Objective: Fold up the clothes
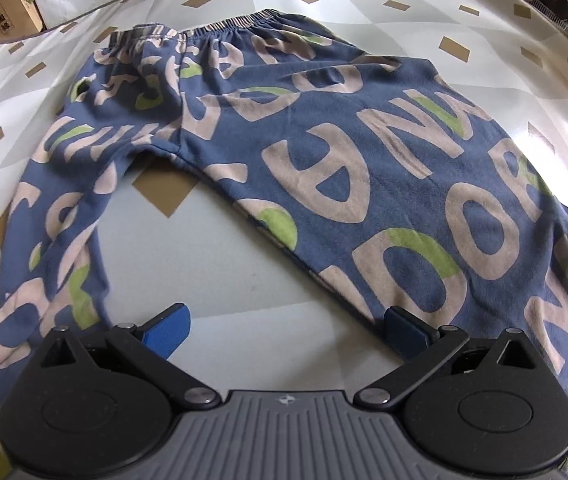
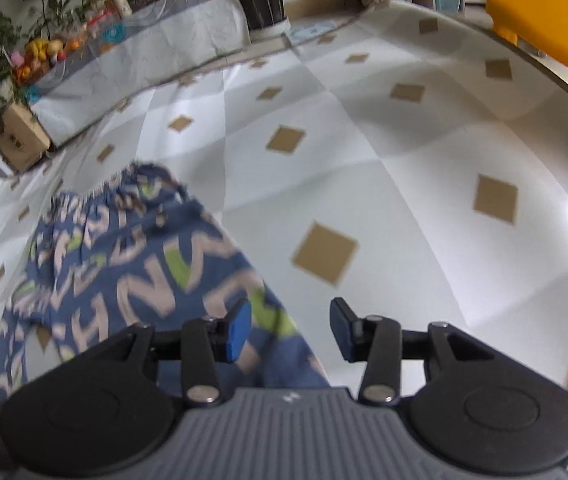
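Observation:
A pair of blue trousers point(image 1: 324, 168) printed with big pale and green letters lies flat on the table, waistband at the far side and the two legs spread towards me. My left gripper point(image 1: 284, 330) hangs open over the bare cloth between the legs, its right pad close to the inner edge of the right leg, nothing between the pads. In the right wrist view the trousers point(image 2: 136, 264) lie to the left and blurred. My right gripper point(image 2: 290, 330) stands open above the outer edge of a trouser leg, with nothing gripped.
The table wears a white and grey checked cloth point(image 2: 364, 184) with brown diamonds. A yellow chair point(image 2: 544, 12) stands at the far right edge. Beyond the table are a shelf with fruit and bottles point(image 2: 84, 40), plants and a cardboard box point(image 1: 8, 12).

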The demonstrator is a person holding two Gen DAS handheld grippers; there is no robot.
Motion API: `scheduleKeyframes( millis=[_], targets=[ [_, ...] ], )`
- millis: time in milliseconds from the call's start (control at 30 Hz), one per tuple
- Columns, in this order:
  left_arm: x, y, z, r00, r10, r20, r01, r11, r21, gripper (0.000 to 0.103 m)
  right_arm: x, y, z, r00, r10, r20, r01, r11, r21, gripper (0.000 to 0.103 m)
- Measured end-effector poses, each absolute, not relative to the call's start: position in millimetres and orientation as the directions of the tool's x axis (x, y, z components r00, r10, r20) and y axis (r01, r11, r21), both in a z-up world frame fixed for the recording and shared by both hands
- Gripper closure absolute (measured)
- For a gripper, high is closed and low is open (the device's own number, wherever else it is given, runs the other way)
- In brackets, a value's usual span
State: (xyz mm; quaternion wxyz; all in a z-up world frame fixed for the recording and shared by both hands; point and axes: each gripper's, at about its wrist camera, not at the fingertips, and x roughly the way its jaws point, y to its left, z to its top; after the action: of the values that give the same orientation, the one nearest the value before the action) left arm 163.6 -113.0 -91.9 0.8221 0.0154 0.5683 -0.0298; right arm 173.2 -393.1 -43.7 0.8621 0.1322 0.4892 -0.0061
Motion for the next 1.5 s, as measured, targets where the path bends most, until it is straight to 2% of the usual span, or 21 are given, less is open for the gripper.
scheduleKeyframes(
  millis=[167, 333, 433, 633, 733, 867, 1200, 1433, 1500],
  targets=[
    [155.3, -113.4, -86.3, 0.345, -0.027, -0.938, 0.083, 0.997, 0.002, 0.000, 146.7, -395.8, -53.6, 0.413, 0.153, -0.898, 0.137, 0.964, 0.227, 0.059],
    [143.5, -112.1, -82.8, 0.330, -0.038, -0.943, 0.115, 0.993, 0.000, 0.000, 126.8, -412.1, -75.8, 0.355, 0.211, -0.911, 0.285, 0.904, 0.320, 0.059],
    [136.8, -108.6, -81.3, 0.324, -0.040, -0.945, 0.134, 0.991, 0.003, 0.000, 121.6, -420.6, -76.2, 0.392, 0.193, -0.899, 0.352, 0.872, 0.341, 0.063],
    [122.4, -89.4, -77.5, 0.317, -0.039, -0.948, 0.128, 0.992, 0.002, 0.000, 115.9, -417.4, -73.1, 0.397, 0.053, -0.916, 0.395, 0.891, 0.224, 0.069],
    [112.7, -73.7, -73.2, 0.321, -0.035, -0.946, 0.105, 0.994, -0.001, 0.000, 114.6, -411.9, -70.8, 0.362, -0.048, -0.931, 0.434, 0.892, 0.123, 0.063],
    [99.0, -47.5, -64.7, 0.335, -0.036, -0.942, 0.056, 0.998, -0.019, 0.000, 106.2, -396.7, -55.8, 0.389, -0.001, -0.921, 0.404, 0.899, 0.170, 0.057],
    [63.3, 10.9, -61.4, 0.368, 0.026, -0.929, -0.073, 0.997, -0.001, 0.000, 80.3, -314.6, -46.3, 0.316, 0.017, -0.949, 0.217, 0.972, 0.090, 0.048],
    [39.1, 36.5, -78.6, 0.316, 0.042, -0.948, -0.216, 0.976, -0.029, 0.000, 61.3, -300.5, -69.7, 0.228, -0.051, -0.972, 0.272, 0.962, 0.014, 0.044],
    [35.0, 37.9, -88.0, 0.293, 0.049, -0.955, -0.220, 0.975, -0.018, 0.000, 53.7, -300.2, -77.2, 0.221, -0.043, -0.974, 0.306, 0.951, 0.027, 0.036]
  ],
)
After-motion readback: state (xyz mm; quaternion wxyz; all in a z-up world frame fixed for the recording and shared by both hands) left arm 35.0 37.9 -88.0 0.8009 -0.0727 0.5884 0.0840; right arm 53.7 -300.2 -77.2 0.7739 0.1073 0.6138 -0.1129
